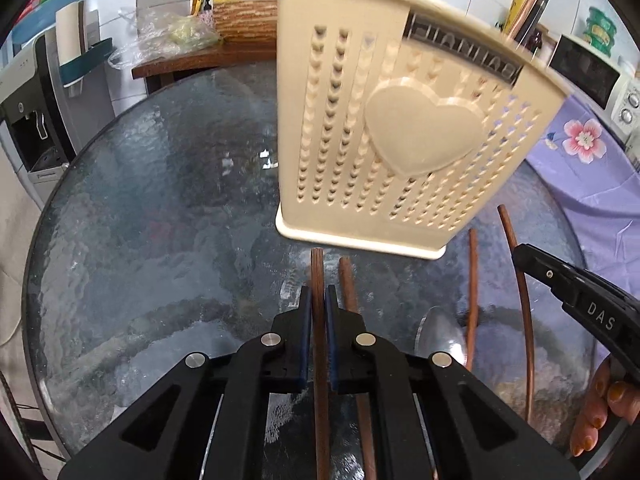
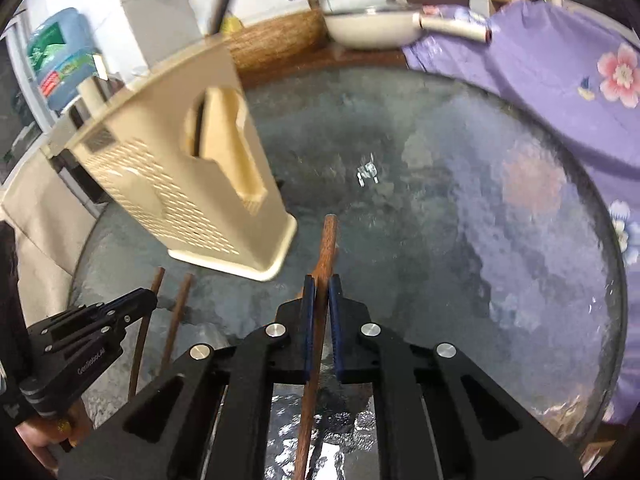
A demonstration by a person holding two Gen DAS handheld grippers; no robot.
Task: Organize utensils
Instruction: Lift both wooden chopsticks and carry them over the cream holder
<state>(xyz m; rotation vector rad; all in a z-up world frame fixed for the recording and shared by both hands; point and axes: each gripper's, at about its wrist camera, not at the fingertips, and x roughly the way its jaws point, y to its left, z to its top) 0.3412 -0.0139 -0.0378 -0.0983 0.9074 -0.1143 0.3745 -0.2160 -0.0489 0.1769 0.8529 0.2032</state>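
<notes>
**Both grippers clamp wooden utensils beside the cream holder**

Left wrist view: my left gripper point(image 1: 319, 304), low in the centre of the frame, has its jaws nearly together, blue pads pressing both sides of a brown chopstick point(image 1: 317, 276) whose tip pokes out just past the fingertips. A second chopstick point(image 1: 349, 288) lies just right of it on the round glass table point(image 1: 160, 200). Above and right of centre stands the cream utensil holder point(image 1: 400, 140), its wall pierced with rows of heart-shaped holes and bearing a raised heart; it looks tilted in the fisheye. Further right, two more thin brown sticks point(image 1: 473, 280) run up toward the holder's base, with the bowl of a metal spoon point(image 1: 440, 336) beside them. At the right edge I see my right gripper point(image 1: 532, 258) from the side, and below it the fingers of the hand point(image 1: 600, 408) carrying it.

Right wrist view: at lower left, my left gripper point(image 2: 148, 300) appears side-on next to two chopsticks point(image 2: 176, 320). The holder point(image 2: 192, 184) fills the left of centre, its side pocket facing me. In the lower centre, my right gripper point(image 2: 322, 292) is closed to a narrow gap on a wooden handle point(image 2: 326, 248) that reaches past the fingertips toward the middle of the table point(image 2: 480, 200). Purple floral cloth point(image 2: 540, 80) covers the upper right.
</notes>
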